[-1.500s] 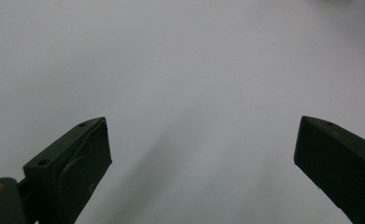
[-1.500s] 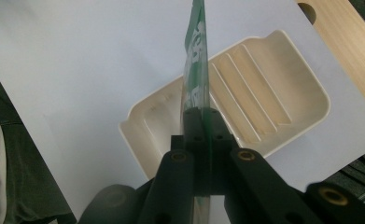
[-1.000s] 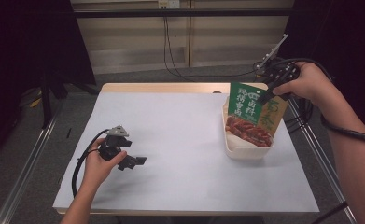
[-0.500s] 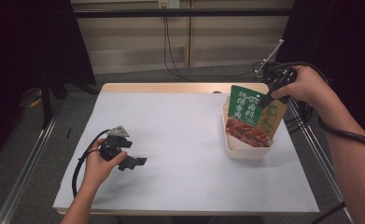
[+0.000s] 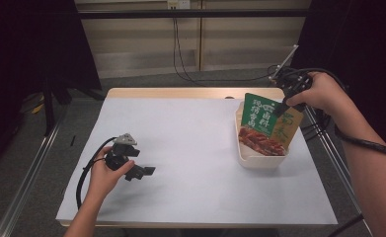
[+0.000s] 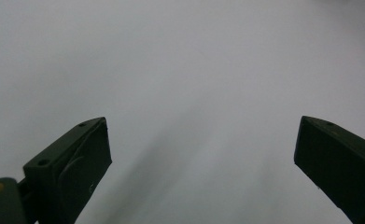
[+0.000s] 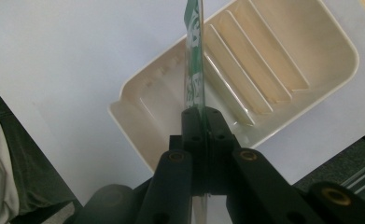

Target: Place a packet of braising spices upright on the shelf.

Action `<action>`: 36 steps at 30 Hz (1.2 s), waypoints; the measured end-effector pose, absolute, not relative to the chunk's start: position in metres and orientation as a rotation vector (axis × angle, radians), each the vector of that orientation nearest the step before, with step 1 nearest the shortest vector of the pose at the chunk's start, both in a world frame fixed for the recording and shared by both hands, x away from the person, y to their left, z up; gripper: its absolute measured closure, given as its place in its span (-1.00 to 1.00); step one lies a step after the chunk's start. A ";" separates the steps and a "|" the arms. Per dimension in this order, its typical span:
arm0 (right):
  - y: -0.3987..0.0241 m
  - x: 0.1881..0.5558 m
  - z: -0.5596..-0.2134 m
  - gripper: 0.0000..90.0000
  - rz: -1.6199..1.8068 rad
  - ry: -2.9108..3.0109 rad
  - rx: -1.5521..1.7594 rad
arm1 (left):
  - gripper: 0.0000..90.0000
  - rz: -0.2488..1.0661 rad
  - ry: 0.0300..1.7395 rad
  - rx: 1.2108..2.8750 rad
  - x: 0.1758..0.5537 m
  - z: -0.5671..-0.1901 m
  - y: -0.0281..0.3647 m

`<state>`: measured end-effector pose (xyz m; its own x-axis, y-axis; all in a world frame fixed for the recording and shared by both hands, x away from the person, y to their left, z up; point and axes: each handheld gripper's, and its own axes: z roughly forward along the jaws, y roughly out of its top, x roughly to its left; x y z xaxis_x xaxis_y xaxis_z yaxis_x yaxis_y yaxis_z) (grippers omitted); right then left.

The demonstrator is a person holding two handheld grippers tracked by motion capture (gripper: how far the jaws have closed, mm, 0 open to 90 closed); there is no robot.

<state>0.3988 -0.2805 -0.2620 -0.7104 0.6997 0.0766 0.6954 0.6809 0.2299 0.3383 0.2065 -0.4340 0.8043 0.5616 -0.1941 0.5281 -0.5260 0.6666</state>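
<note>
A green and tan food pouch (image 5: 265, 124) with a picture of a meat dish stands upright in a cream ridged tray (image 5: 259, 159) at the table's right. My right gripper (image 5: 280, 109) is shut on the pouch's top edge, coming down from above. In the right gripper view the pouch (image 7: 193, 60) runs edge-on between the closed jaws, over the tray (image 7: 306, 98). My left gripper (image 5: 142, 172) rests low over the white table at the left, held in a hand. Its jaws stand wide apart in the left gripper view, with nothing between the fingers (image 6: 80, 161).
The white table (image 5: 195, 148) has bare surface between the two hands. Its wooden far edge (image 5: 180, 92) shows behind. Metal rails run along both sides of the table. Cables trail from each gripper, and dark curtains stand at the back corners.
The right hand has shifted the pouch a little inside the tray. The left hand and its gripper have kept still.
</note>
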 end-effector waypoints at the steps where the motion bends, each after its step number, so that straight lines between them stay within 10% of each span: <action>1: -0.282 0.399 -0.263 0.96 0.393 2.865 1.185 | -0.92 0.055 0.797 2.236 0.338 -0.434 0.206; 22: -0.267 0.408 -0.258 -0.44 0.383 2.774 1.289 | -0.92 0.059 0.821 2.223 0.336 -0.432 0.212; 36: -0.248 0.405 -0.241 -0.65 0.391 2.780 1.230 | -0.92 0.050 0.818 2.212 0.334 -0.432 0.214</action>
<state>0.4054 -0.2483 -0.2407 -0.6753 0.7368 0.0326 0.7172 0.6458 0.2618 0.3342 0.2136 -0.4315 0.7939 0.5704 -0.2105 0.5406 -0.5039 0.6736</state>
